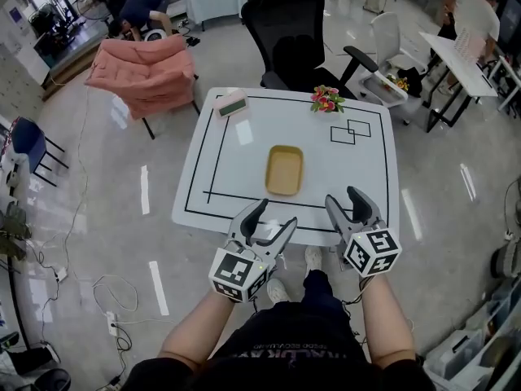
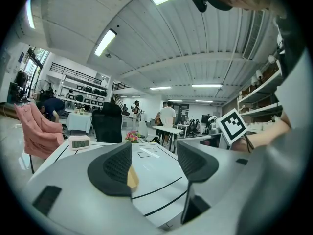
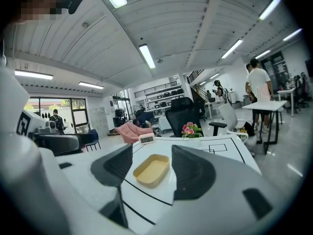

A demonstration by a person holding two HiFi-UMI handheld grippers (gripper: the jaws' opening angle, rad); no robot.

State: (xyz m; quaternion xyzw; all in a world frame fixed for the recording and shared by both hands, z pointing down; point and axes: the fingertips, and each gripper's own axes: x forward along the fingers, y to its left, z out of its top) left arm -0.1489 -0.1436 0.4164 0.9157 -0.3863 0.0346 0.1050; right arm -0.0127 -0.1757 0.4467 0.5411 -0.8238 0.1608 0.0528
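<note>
Left gripper (image 1: pixel 275 218): jaws spread, nothing between them. It sits over the near edge of the white table (image 1: pixel 244 161). Its own view (image 2: pixel 154 163) confirms the open gap with only table top showing through, plus a sliver of the tan tray (image 2: pixel 132 177) peeking past the inner edge of its left jaw. Right gripper (image 1: pixel 343 198): jaws also spread and empty, over the same near edge, beside the left one and not touching it. In the right gripper view (image 3: pixel 152 168) the tray (image 3: pixel 151 170) shows in the gap between the jaws, but it lies farther out on the table with no contact. From the head view the tray (image 1: pixel 284 170) lies flat and empty around table centre, inside the black rectangle outline, ahead of both grippers and roughly between their lines, apart from each. Farther out are a small digital clock (image 1: pixel 232 104) at the far left corner, a flower bunch (image 1: pixel 326 99) at the far edge right of centre, and two overlapping drawn squares (image 1: pixel 350 131) near the flowers. Beyond the table are a black office chair (image 1: pixel 293 31) and a pink armchair (image 1: pixel 146 72) off to the left.
</note>
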